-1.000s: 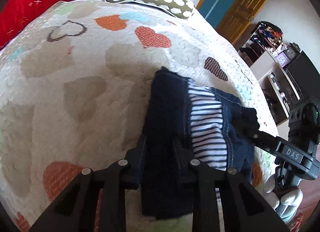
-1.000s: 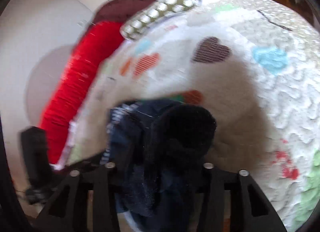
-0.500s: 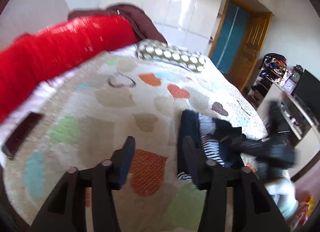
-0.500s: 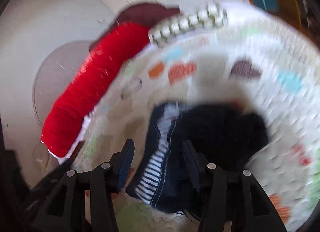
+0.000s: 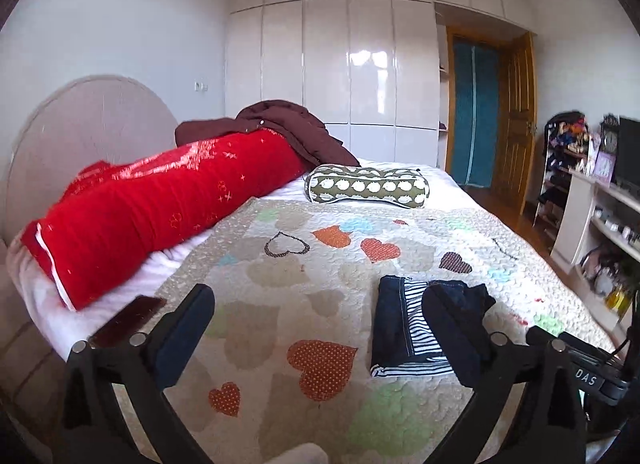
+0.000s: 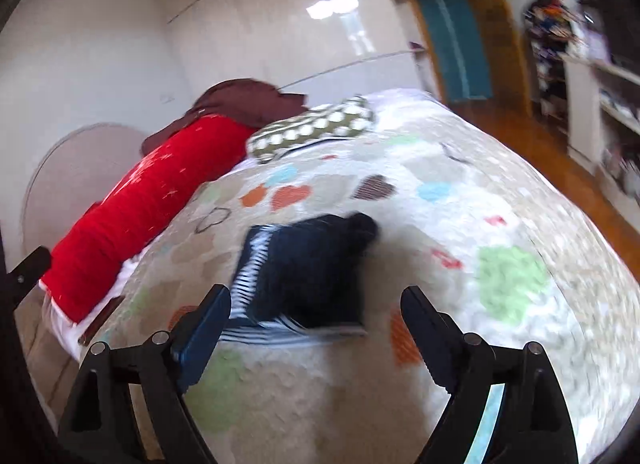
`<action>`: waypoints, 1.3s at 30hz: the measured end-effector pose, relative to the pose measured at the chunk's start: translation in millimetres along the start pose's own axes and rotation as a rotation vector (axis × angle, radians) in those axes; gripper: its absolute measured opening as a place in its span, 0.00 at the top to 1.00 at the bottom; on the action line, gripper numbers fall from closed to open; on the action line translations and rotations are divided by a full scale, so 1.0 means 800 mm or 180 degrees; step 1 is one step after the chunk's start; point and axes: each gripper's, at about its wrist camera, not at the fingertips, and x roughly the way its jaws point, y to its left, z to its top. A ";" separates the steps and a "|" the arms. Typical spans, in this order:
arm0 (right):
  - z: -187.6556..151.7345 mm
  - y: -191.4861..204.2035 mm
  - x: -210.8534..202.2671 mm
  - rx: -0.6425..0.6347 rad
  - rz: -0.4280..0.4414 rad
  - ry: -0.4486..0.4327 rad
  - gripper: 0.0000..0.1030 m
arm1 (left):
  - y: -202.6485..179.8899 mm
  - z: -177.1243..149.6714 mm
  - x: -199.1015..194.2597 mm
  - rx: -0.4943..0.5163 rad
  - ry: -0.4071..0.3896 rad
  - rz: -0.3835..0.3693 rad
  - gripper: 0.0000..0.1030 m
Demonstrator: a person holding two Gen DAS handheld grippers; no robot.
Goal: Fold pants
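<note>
Dark navy denim, folded into a compact block: the pants (image 5: 416,328) lie on the quilt (image 5: 320,264) of the bed, toward its right side in the left wrist view, a blue-and-white striped lining band showing along the folded edge. One dark lump of fabric bulges at the far right corner of the bundle; fold not fully flat there.

Left gripper (image 5: 320,328): jaws spread wide, nothing between them, held above the quilt and clear of the pants. The right finger overlaps the bundle in view only; contact unlikely, cannot confirm.

Right gripper (image 6: 316,324): jaws likewise spread, released, nothing held. Pants (image 6: 304,276) sit just ahead of it, apart from both fingers. This view is motion-blurred.

Step, as judged: folding looks essentially done, both tools let go. What remains, if anything, is tidying. The next move would call for pressing or tucking that raised corner lump so the stack lies even, approaching low and from the side so the layers below do not shift.

Writing: "DAS" in pale letters on the black body of the other gripper at the lower right of the left wrist view. No other legible text; nothing readable on the pants.

Also noted: red bolster (image 5: 160,208), spotted green pillow (image 5: 366,186), dark phone-like slab (image 5: 128,320) at the quilt's left edge.
</note>
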 end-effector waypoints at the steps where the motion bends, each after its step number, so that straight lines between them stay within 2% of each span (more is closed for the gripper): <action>1: -0.005 -0.006 -0.003 0.0093 -0.0038 -0.0007 0.12 | -0.007 -0.001 -0.003 0.0060 -0.0002 -0.0018 0.00; 5: -0.010 -0.011 -0.020 -0.0032 -0.0408 -0.0098 0.12 | -0.036 -0.015 0.003 0.0261 0.0209 -0.0198 0.00; 7: -0.008 -0.007 -0.019 -0.0141 -0.0486 -0.0095 0.12 | -0.046 -0.028 0.014 0.0314 0.0371 -0.0268 0.00; 14: -0.020 0.010 0.000 -0.0346 -0.0454 0.0139 0.12 | -0.057 -0.055 0.043 0.0336 0.0797 -0.0342 0.00; 18: -0.029 0.012 0.014 -0.0359 -0.0440 0.0277 0.12 | -0.051 -0.056 0.049 0.0253 0.0880 -0.0380 0.00; 31: -0.033 0.017 0.018 -0.0400 -0.0556 0.0361 0.12 | -0.046 -0.065 0.064 0.0141 0.1117 -0.0481 0.00; 39: -0.038 0.018 0.024 -0.0417 -0.0588 0.0448 0.12 | -0.045 -0.072 0.074 0.0125 0.1237 -0.0423 0.00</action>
